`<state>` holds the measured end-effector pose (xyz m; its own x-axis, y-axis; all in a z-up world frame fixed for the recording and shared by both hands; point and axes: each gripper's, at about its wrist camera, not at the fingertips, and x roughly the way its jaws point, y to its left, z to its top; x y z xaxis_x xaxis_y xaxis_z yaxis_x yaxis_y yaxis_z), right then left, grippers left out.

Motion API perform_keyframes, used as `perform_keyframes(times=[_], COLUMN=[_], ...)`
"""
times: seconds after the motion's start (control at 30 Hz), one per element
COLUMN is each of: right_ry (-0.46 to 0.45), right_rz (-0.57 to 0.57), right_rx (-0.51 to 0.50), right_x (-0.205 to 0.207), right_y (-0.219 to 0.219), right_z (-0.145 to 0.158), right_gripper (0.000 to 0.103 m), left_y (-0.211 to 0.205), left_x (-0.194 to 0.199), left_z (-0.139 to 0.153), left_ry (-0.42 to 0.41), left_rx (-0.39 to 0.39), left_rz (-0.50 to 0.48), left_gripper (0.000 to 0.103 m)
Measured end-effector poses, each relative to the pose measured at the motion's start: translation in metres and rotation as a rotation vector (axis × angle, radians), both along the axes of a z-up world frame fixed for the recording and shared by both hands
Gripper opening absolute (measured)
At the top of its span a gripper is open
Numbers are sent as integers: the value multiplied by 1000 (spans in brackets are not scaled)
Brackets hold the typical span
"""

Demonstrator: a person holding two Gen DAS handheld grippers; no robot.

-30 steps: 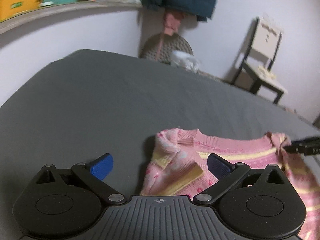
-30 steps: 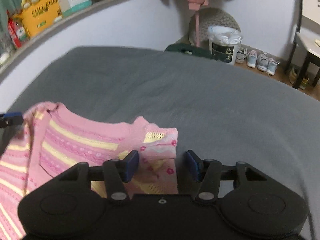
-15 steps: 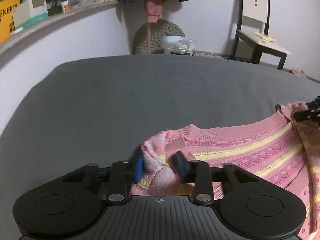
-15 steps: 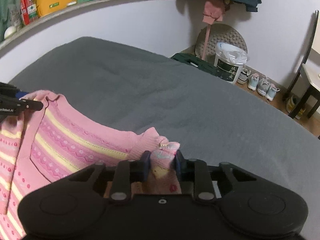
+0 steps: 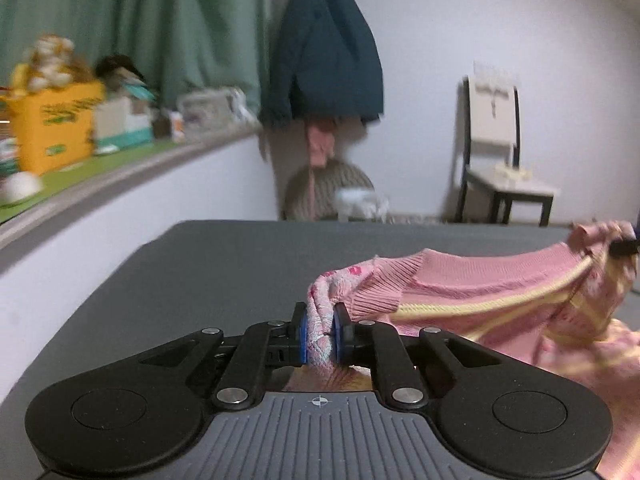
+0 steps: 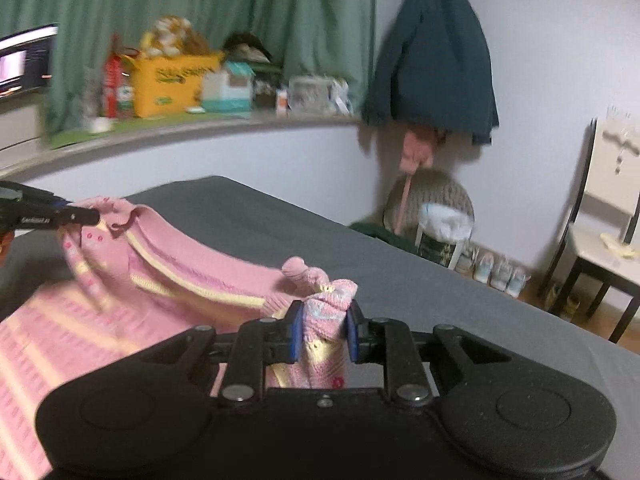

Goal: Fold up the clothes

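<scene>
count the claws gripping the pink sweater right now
2. The left claw is shut on one bunched top corner of the pink sweater; the right claw is shut on the opposite corner. The stretch between them hangs above the grey bed.

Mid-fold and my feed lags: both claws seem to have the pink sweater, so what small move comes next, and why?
Probably carry both corners forward together. The left claw and right claw are each shut on a bunched corner of the pink sweater, the top edge hangs raised between them, and grey bed lies bare ahead.
</scene>
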<state>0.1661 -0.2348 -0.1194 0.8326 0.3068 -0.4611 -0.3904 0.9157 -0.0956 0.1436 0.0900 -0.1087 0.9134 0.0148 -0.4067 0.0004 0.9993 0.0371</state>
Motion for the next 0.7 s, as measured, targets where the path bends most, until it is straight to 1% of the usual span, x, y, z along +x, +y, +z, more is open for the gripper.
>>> perform_keyframes(times=[0.07,0.1,0.17,0.2,0.27,0.3,0.33,0.37,0.4,0.43,0.47,0.5,0.53,0.6,0.67,0.7], right_ry=[-37,-37,-8,14,57,78,92,92,80,52,17,-12,-43,-95,-146,-170], right_rz=[27,46,88,110,156,177,192,200,207,219,230,242,265,334,407,435], right_rx=[-50,-80,-150,-190,-271,-315,-371,-435,-499,-560,-625,-681,-745,-884,-1002,-1050], right_x=[-46,-64,-97,-107,-126,-134,-137,-141,-143,-146,-149,-152,-155,-162,-170,-172], right_y=[-3,-3,1,5,11,15,21,26,31,35,40,45,49,59,68,71], right_z=[-10,-16,-32,-40,-56,-63,-69,-74,-78,-80,-82,-84,-86,-94,-106,-112], right_gripper=[21,21,22,22,24,28,30,35,41,45,47,52,55,55,55,55], left_y=[-6,-9,-14,-16,-20,-23,-26,-28,-29,-33,-36,-39,-43,-54,-64,-70], left_x=[-47,-68,-101,-115,-134,-137,-140,-143,-145,-148,-150,-153,-156,-160,-164,-164], left_z=[-6,-10,-22,-28,-37,-39,-40,-42,-41,-39,-37,-33,-31,-34,-39,-46], left_ry=[-36,-36,8,37,124,161,199,232,249,247,236,207,185,165,145,138], left_rx=[20,37,49,63,123,164,206,245,282,318,366,433,505,667,834,926], left_rz=[10,7,-31,-55,-121,-140,-159,-175,-184,-188,-191,-195,-210,-288,-370,-425], left_gripper=[13,13,13,13,13,13,17,23,37,57,69,87,92,92,92,92])
